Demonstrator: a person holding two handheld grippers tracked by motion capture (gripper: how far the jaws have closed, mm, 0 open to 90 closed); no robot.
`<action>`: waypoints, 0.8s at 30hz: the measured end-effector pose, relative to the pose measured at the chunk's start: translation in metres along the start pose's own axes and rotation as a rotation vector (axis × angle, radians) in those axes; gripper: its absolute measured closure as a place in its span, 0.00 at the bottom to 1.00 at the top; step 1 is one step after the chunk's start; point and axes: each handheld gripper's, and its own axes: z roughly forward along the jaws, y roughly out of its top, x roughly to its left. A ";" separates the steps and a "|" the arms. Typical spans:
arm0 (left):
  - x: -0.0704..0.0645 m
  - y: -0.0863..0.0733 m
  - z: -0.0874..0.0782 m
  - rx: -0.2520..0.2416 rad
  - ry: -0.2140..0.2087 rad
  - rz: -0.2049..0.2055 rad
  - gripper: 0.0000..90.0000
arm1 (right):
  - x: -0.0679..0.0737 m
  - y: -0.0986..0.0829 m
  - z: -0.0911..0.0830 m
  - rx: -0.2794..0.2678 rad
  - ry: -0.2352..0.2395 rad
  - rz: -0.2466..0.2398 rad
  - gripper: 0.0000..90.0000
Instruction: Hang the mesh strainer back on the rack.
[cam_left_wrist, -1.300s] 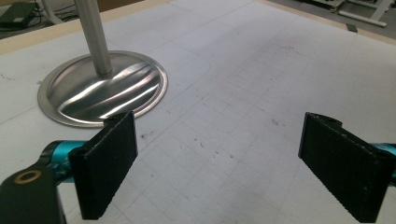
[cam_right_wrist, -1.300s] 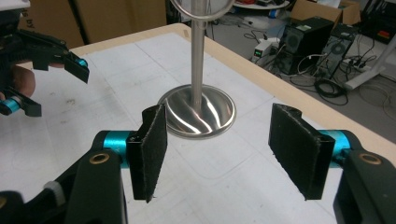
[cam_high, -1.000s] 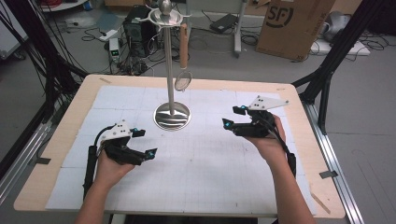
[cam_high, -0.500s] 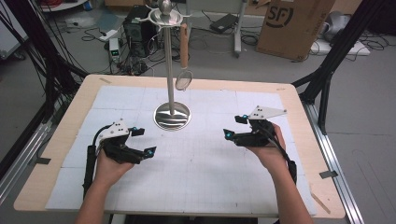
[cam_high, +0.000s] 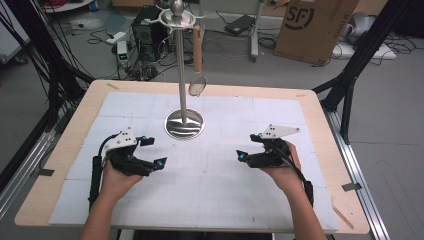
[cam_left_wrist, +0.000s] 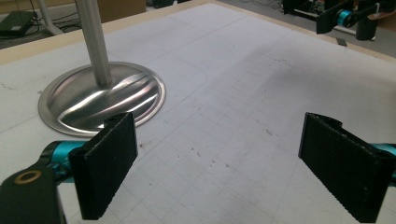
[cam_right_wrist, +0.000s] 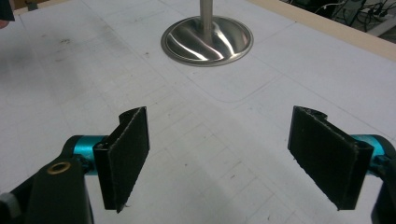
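My left tongs (cam_high: 151, 152) rest low over the white mat (cam_high: 210, 190) on the table (cam_high: 75, 135), jaws spread wide with nothing between them. My right tongs (cam_high: 248, 148) sit across from them, well apart, jaws likewise wide and empty, pointing toward the stand (cam_high: 184, 123). The stand's round steel base lies between and beyond both tongs, near the left pair; in the left gripper view it (cam_left_wrist: 102, 95) sits just past my left jaw. A strainer (cam_high: 197, 85) hangs by its wooden handle from the stand's top, clear of the mat.
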 end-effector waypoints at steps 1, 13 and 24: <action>0.000 0.000 0.000 0.001 0.001 0.000 0.14 | 0.000 -0.001 0.000 0.000 0.001 -0.003 0.23; 0.000 0.000 0.001 0.004 0.000 0.001 0.14 | 0.001 -0.008 0.000 -0.013 0.030 0.031 0.19; 0.000 0.000 0.001 0.005 0.001 -0.002 0.14 | 0.000 -0.010 0.002 -0.008 0.030 0.038 0.19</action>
